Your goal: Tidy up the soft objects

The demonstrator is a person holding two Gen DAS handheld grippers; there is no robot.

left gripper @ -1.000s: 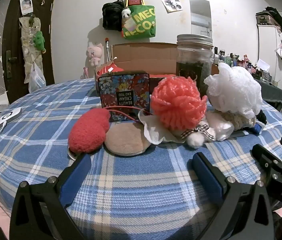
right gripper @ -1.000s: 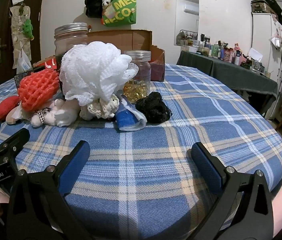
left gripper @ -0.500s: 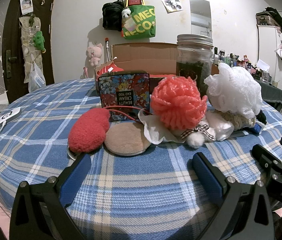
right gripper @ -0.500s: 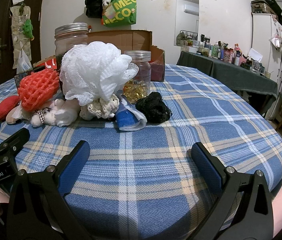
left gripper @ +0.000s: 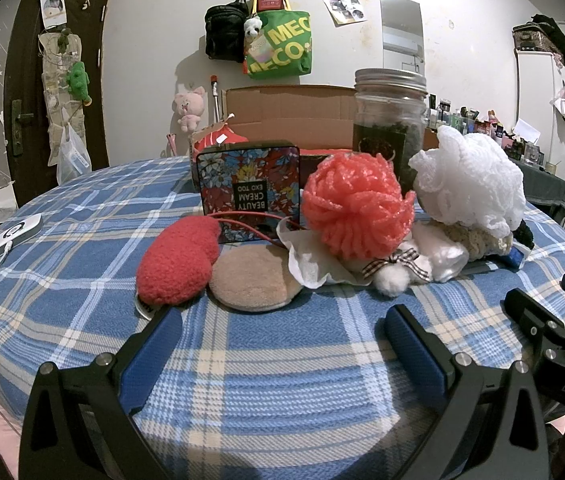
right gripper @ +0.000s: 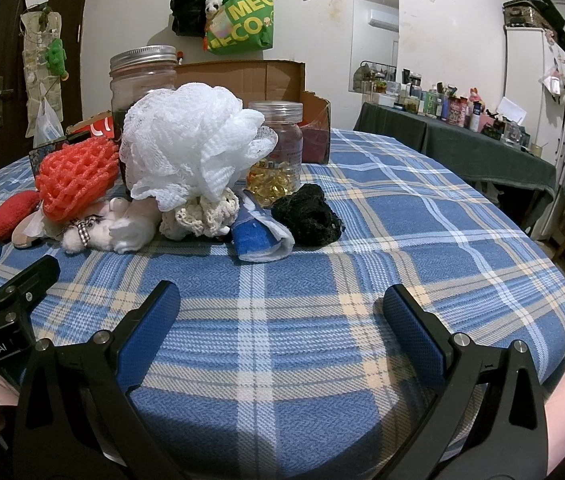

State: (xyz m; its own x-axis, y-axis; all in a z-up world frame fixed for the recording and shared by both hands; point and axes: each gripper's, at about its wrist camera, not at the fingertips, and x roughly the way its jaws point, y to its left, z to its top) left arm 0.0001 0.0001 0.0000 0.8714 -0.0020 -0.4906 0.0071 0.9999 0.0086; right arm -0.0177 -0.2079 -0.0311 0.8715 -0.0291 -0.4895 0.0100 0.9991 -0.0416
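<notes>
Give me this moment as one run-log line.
left gripper: open, empty | right gripper: open, empty | soft pile: red pouch, coral pouf, white pouf, black scrunchie untouched | cardboard box behind

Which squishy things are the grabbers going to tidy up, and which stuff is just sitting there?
To tidy: white mesh puff, orange mesh puff, red fuzzy pad, tan round puff, black scrunchie, cream scrunchie.

Just sitting: floral tin, big jar, capsule jar, cardboard box.
</notes>
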